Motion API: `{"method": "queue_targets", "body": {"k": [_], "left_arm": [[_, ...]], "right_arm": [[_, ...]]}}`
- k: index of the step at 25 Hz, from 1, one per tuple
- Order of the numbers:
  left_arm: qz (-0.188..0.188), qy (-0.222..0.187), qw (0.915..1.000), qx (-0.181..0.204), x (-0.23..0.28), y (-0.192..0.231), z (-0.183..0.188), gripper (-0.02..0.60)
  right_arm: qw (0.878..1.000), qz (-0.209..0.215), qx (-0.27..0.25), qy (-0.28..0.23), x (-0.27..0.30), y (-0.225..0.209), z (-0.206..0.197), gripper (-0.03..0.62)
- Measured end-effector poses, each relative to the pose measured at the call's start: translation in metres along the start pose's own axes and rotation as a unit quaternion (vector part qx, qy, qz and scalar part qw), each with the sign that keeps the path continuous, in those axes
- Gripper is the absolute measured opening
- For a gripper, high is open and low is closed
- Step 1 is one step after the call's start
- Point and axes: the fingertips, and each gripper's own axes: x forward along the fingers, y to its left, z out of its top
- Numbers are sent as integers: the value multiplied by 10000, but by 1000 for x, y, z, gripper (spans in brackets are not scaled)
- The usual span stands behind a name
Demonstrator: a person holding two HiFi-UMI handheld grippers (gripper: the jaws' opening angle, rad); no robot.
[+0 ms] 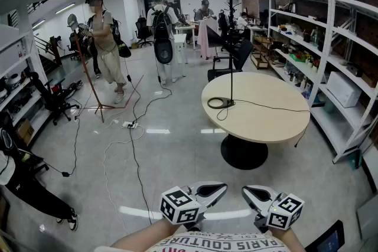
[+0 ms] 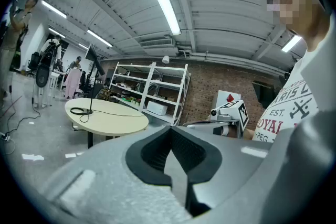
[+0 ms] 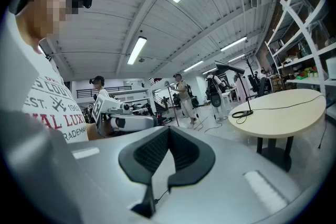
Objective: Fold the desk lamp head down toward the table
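Head view, looking steeply down across an open workshop floor. At 6 o'clock, low in the frame, sit the left gripper [image 1: 217, 188] and the right gripper [image 1: 250, 191], side by side and near each other. Both have their jaws pressed together with nothing between them; the left gripper view [image 2: 170, 129] and the right gripper view [image 3: 168, 129] each show the dark pads meeting on empty air.

The desk lamp [image 1: 231, 77] stands well apart from them, at about 12 o'clock, on the left part of a round pale table [image 1: 266, 112]. It has a ring base, a thin upright stem and a bar-shaped lamp head [image 3: 230, 67] that juts out high above the tabletop, so the folding has not begun. A cord [image 1: 269, 106] runs from the base across the table toward 3 o'clock.

Likely risks: the lamp looks light and top-heavy, so pressing on the head without steadying the base could slide or tip it. A tug could also catch the cord. The jaws must spread before they can take hold, or they will only nudge the stem. Floor cables [image 1: 133, 127] at 10 o'clock lie off the direct path, yet could trip a careless step.
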Motion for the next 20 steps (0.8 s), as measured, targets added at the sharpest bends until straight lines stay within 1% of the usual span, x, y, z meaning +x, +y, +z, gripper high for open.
{"method": "queue_targets", "body": {"k": [7,12,20], "left_arm": [[1,7,10000,50,-7,-12,-3,0],[46,-17,10000,-11,-15,-15,-4,0],[73,-34,9999,-82,-20,-12,-7,0]], "right_arm": [[10000,-5,-40,26,-6,6,-6,0],[9998,-35,-161,70,-6,16,-11,2],[10000,-83,-7,-24,-4,14,-10,2]]}}
